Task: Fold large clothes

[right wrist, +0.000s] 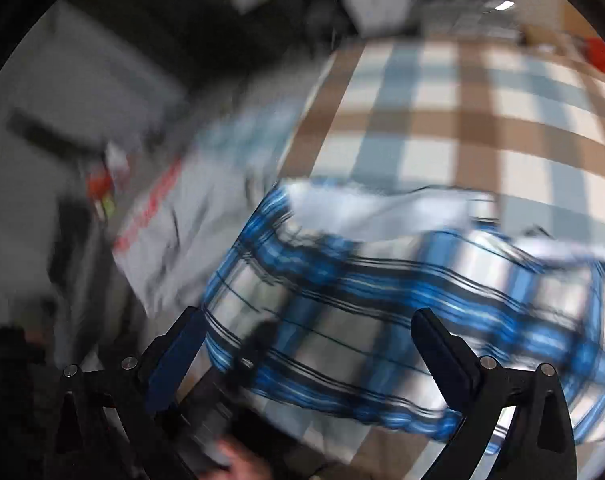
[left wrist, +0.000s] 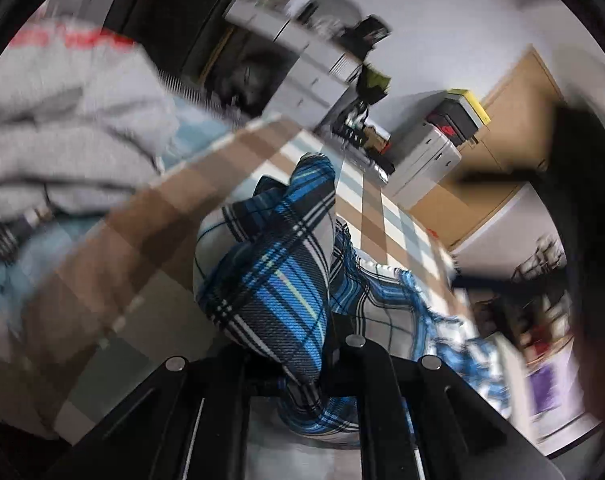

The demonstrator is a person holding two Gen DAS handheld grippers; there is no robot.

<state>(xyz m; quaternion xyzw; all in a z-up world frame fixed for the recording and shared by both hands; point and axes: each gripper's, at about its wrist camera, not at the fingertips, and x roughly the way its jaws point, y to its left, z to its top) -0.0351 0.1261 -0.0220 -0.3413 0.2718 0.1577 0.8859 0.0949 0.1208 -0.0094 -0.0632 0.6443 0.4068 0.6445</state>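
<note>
A blue, white and black plaid shirt is bunched up between the fingers of my left gripper, which is shut on it and holds a fold of it above the checked tablecloth. In the right wrist view the same plaid shirt lies spread on the checked tablecloth, blurred by motion. My right gripper is open, its two fingers wide apart just over the shirt, holding nothing.
A grey garment with red lettering lies at the table's left edge, and also shows in the right wrist view. Grey drawer units and a box stack stand beyond the table. A wooden door is behind.
</note>
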